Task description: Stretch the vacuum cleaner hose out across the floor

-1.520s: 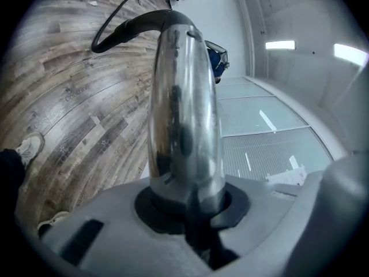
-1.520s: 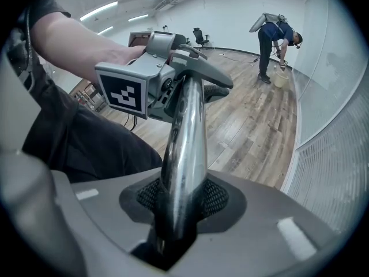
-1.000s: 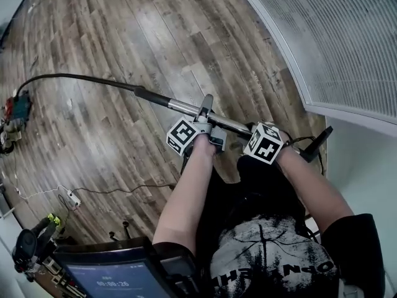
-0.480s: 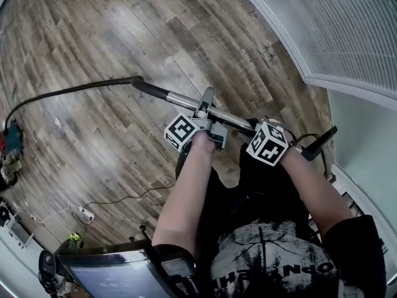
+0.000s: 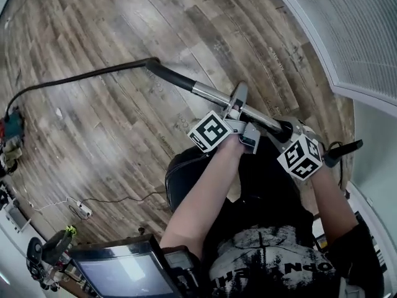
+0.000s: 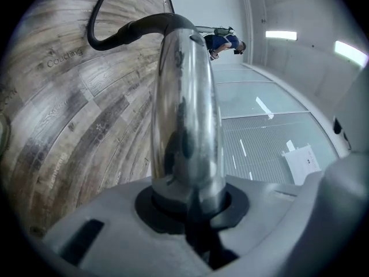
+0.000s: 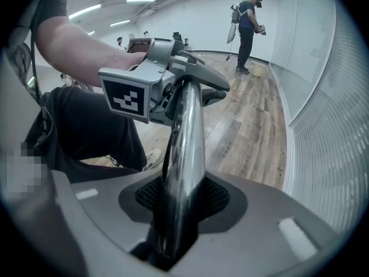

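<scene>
Hose [image 5: 80,78] trails from the far end of the metal tube [image 5: 214,95], ahead of both grippers, leftward across the wooden floor [image 5: 124,30]. Left gripper [image 5: 237,104] and right gripper [image 5: 285,129] each clamp that tube. Over the last second both lowered it; the hose now lies straighter, so the stretch appears nearly complete.

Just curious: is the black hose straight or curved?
Curved: the hose arcs over the wood floor away from the metal tube.
</scene>
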